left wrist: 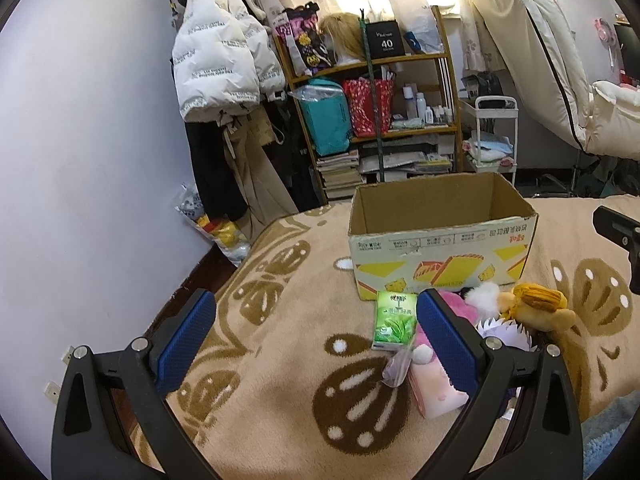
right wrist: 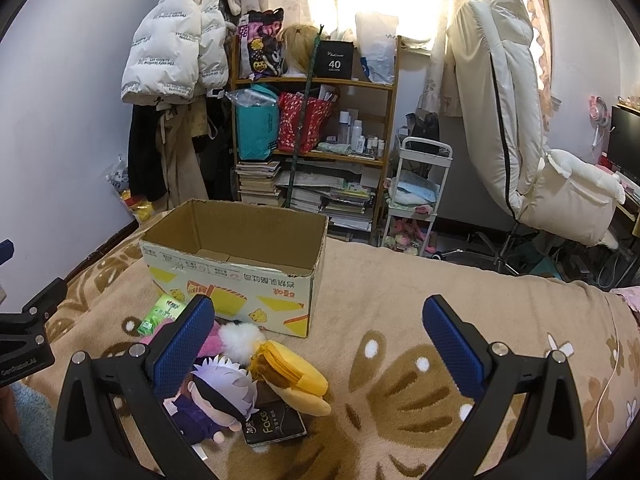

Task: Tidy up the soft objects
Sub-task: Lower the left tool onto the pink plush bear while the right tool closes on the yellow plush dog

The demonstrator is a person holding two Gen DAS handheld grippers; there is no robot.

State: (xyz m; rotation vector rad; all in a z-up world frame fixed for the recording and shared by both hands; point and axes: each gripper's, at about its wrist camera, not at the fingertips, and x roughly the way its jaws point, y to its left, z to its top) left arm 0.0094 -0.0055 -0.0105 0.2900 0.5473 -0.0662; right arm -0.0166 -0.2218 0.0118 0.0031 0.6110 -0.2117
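Note:
An open cardboard box (left wrist: 440, 236) stands on the patterned bed blanket (left wrist: 288, 380); it also shows in the right wrist view (right wrist: 236, 268). In front of it lie a green tissue pack (left wrist: 394, 320), a pink plush (left wrist: 436, 388), a yellow plush (left wrist: 536, 308), a white-haired doll (right wrist: 218, 392) and a black "Face" pack (right wrist: 276, 420). My left gripper (left wrist: 316, 336) is open and empty, just left of the pile. My right gripper (right wrist: 320, 340) is open and empty, above the blanket right of the pile.
A cluttered wooden shelf (right wrist: 312, 120), hanging coats (left wrist: 220, 60), a white cart (right wrist: 416, 188) and a white reclining chair (right wrist: 520, 120) stand beyond the bed. The bed edge drops to the floor at the left (left wrist: 200, 268).

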